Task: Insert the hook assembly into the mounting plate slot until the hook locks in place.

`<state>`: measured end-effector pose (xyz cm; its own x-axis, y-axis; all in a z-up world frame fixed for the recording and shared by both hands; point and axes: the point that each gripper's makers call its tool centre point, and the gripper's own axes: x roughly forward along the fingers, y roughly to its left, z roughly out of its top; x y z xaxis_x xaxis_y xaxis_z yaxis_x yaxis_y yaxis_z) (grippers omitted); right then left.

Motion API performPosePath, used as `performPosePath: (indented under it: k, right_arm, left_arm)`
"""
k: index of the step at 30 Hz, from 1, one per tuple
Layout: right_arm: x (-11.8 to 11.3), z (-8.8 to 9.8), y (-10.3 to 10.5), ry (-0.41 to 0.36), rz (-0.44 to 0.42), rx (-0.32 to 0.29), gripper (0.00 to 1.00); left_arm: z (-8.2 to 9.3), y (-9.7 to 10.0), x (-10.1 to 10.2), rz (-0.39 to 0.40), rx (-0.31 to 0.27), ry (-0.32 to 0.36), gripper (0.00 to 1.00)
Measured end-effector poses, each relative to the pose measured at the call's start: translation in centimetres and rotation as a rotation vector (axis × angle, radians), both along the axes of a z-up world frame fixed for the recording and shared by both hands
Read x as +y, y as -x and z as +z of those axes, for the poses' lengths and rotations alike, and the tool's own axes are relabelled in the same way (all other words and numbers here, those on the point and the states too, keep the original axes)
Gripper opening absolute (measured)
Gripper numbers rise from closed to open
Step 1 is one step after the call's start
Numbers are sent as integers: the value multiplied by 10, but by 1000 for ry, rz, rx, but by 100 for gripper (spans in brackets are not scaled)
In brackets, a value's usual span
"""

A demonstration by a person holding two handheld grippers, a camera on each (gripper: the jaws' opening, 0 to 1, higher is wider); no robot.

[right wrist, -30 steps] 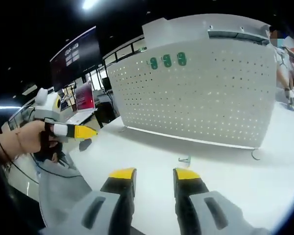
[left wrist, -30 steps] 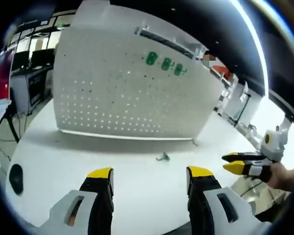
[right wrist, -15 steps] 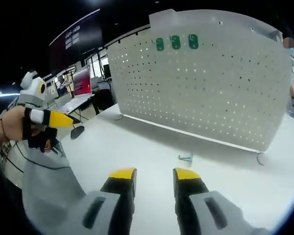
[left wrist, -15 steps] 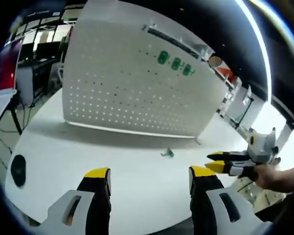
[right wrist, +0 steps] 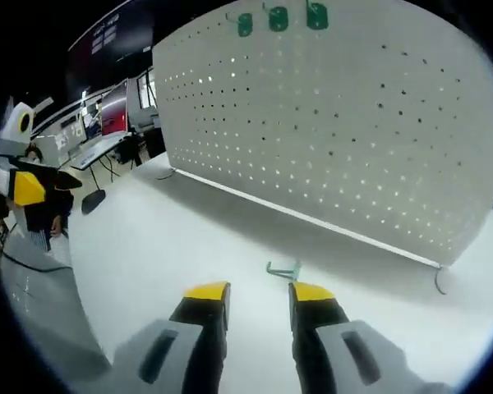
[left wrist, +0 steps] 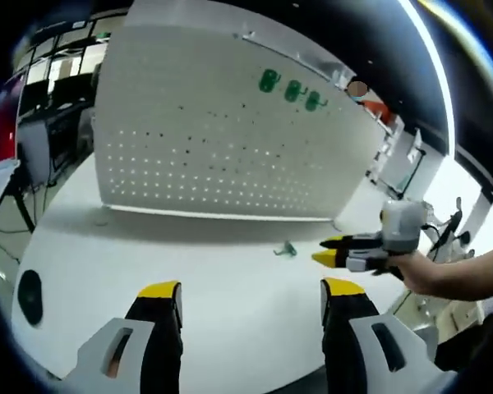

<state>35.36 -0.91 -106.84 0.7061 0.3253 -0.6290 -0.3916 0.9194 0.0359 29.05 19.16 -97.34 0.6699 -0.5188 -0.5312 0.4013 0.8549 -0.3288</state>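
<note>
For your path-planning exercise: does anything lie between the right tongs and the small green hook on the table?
Nothing visible does. The green hook lies on bare white table just ahead of the right tongs, in front of the pegboard.

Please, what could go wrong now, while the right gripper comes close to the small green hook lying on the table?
1. The hook is small and lies flat on the white table, so the open right gripper may push it away instead of pinching it.
2. The pegboard stands close behind, so a pushed hook could slide against its base.
</note>
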Motion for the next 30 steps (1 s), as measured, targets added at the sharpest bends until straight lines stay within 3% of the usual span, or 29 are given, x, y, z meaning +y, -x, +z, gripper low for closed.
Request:
performPosePath:
  k: [3,11,15,26,30]
  right_arm:
    - [-9,-21,-8,71,6,42,26]
    - [-10,-44,-26,111,24,73,24]
    - [-13,-53,-35,196,62,67,16]
    - [-22,-66,-45,170,7,105,13]
    - [-19,-65,-48,169,26,85,3]
  left_arm:
    - [0,0,-2,-1,10,15,69]
    - [-2,-4,-4,-4,23,29,69]
    - [-3,-2,-6,-8,28,33,69]
    - [-3,-1,2,-7,40,38,65]
    - [0,-4,4,-4,34,43,64]
